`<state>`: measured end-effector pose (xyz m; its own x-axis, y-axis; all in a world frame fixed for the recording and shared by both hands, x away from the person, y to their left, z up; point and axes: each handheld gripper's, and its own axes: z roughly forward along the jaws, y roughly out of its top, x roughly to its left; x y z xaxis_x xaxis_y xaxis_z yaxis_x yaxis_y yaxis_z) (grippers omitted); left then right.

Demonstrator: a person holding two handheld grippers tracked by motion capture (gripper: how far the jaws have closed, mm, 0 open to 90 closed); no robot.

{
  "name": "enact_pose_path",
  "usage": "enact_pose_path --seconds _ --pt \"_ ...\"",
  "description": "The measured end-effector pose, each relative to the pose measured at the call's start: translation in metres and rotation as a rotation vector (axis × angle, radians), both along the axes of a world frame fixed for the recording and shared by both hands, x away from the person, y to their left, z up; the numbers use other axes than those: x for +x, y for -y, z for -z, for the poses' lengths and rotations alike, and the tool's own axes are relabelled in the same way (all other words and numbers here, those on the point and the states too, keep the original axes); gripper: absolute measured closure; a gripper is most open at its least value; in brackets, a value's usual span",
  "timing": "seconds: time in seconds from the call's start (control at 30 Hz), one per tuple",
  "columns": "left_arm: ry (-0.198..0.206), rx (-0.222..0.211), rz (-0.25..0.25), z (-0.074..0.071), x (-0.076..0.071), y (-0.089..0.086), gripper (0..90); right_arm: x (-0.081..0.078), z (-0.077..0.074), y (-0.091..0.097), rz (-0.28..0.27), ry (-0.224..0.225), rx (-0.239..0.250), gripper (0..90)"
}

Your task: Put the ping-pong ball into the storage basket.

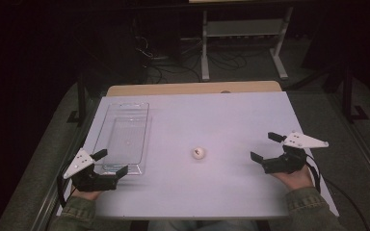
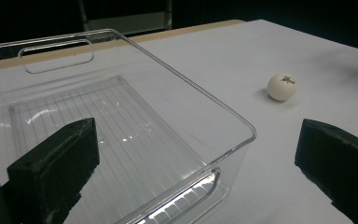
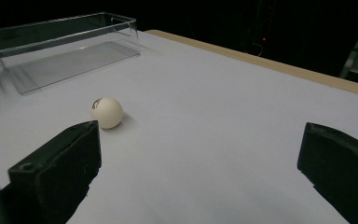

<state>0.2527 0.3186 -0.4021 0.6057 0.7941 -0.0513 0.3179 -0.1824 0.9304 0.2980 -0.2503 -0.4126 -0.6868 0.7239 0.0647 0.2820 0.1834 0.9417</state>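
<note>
A small white ball (image 1: 198, 153) with a dark printed mark lies on the white table (image 1: 221, 115), about midway between my two grippers. It shows as well in the left gripper view as the ball (image 2: 282, 87) and in the right gripper view as the ball (image 3: 106, 112). An empty clear plastic tray (image 1: 123, 137) stands at the table's left. My left gripper (image 1: 110, 162) is open at the tray's near end, one jaw over the tray (image 2: 121, 121). My right gripper (image 1: 266, 147) is open near the right front, pointing toward the ball, nothing between its jaws.
The tray (image 3: 60, 46) has a handle slot in its far wall. A tan board edge (image 1: 192, 88) runs along the table's far side. Beyond it stand a white metal stand (image 1: 243, 38) and cables on a dark floor. Dark metal frames flank the table.
</note>
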Motion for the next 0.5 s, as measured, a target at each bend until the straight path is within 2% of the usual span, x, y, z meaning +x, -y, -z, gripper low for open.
enact_pose_path --seconds 0.17,0.33,0.5 --pt "-0.011 0.016 0.007 0.0018 0.0001 0.0029 0.0 -0.0003 0.0002 -0.0017 -0.006 0.001 -0.003 0.0" --pt "-0.004 0.041 0.004 -0.0002 -0.0018 0.004 0.0 -0.0004 0.0004 -0.0023 -0.006 0.001 -0.005 0.0" --pt "-0.008 0.028 -0.015 -0.0013 -0.0022 0.0005 0.0 -0.0009 0.0002 -0.0017 -0.01 -0.001 -0.002 0.0"
